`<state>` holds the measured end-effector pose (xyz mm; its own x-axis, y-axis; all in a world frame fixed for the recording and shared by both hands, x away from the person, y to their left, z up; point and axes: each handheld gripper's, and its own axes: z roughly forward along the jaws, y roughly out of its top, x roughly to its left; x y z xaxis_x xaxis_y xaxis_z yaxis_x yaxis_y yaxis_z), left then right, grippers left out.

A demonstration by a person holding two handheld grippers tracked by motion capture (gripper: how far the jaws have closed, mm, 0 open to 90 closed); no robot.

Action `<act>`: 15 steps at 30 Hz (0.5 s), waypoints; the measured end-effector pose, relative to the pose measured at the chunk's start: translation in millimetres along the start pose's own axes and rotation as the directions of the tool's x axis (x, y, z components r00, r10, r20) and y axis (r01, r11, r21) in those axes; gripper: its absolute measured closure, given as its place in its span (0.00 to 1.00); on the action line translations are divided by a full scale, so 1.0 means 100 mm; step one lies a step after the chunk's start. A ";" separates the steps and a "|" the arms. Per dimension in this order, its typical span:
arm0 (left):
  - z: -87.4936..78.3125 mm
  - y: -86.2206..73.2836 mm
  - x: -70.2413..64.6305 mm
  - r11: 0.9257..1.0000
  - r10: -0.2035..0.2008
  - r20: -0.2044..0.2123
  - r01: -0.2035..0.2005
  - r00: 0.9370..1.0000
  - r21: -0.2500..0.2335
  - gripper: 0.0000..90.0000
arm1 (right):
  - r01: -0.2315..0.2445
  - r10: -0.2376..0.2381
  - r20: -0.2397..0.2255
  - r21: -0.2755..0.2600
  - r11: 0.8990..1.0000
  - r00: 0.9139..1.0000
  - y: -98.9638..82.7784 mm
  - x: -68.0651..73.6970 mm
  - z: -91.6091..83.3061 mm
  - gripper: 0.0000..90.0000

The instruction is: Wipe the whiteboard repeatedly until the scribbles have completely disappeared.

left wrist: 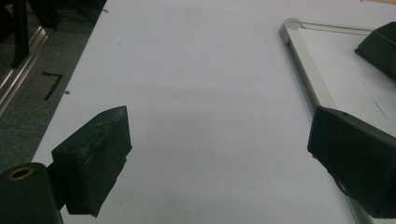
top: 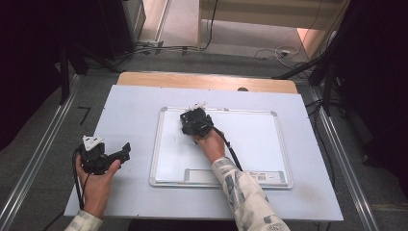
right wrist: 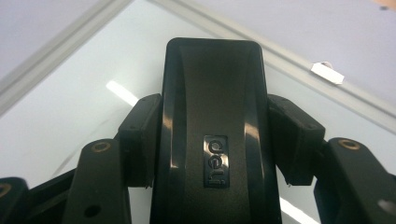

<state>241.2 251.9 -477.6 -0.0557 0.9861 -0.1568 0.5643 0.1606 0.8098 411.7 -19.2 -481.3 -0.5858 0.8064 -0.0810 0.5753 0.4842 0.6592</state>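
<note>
A white board (top: 250, 144) with a silver frame lies flat in the middle of the table. My right gripper (top: 192, 122) stands over its upper left part, shut on a black board eraser (right wrist: 212, 116) that sits between the two pads (right wrist: 140, 135). The eraser rests on or just above the board's surface. My left gripper (top: 126, 150) lies left of the board above the white table cover, jaws wide open with nothing between them (left wrist: 224, 154). The left gripper view shows the board's frame corner (left wrist: 306, 70) and the right gripper (left wrist: 380, 46) at the far right.
A white sheet (top: 130, 110) covers the table, with a wooden edge (top: 207, 79) at the back. A barcode label (top: 262, 176) sits on the board's near frame and a small white tag (right wrist: 327, 72) on its far frame. Metal rails, cables and stand legs surround the table on the floor.
</note>
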 end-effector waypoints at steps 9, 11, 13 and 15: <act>0.03 0.01 -0.01 1.000 0.005 -0.001 -0.005 1.000 0.007 0.07 | 0.036 -0.036 -0.059 -0.004 0.999 0.998 -0.04 0.19 -0.04 0.43; 0.03 0.01 -0.03 1.000 0.011 0.002 -0.011 1.000 0.003 0.07 | 0.055 -0.055 -0.079 -0.007 0.998 0.995 -0.08 0.28 -0.08 0.43; 0.04 0.01 -0.04 1.000 0.015 0.003 -0.015 1.000 0.009 0.07 | 0.074 -0.075 -0.091 -0.010 0.997 0.993 -0.12 0.37 -0.12 0.43; 0.05 0.00 -0.03 1.000 0.011 0.000 -0.011 1.000 0.010 0.07 | 0.092 -0.093 -0.105 -0.010 0.996 0.990 -0.17 0.44 -0.17 0.43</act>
<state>246.0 248.4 -479.7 -0.0494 0.9878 -0.1476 0.5732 0.1490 0.8057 366.6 2.9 -483.3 -0.6937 0.7175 -0.0626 0.5129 0.5531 0.6565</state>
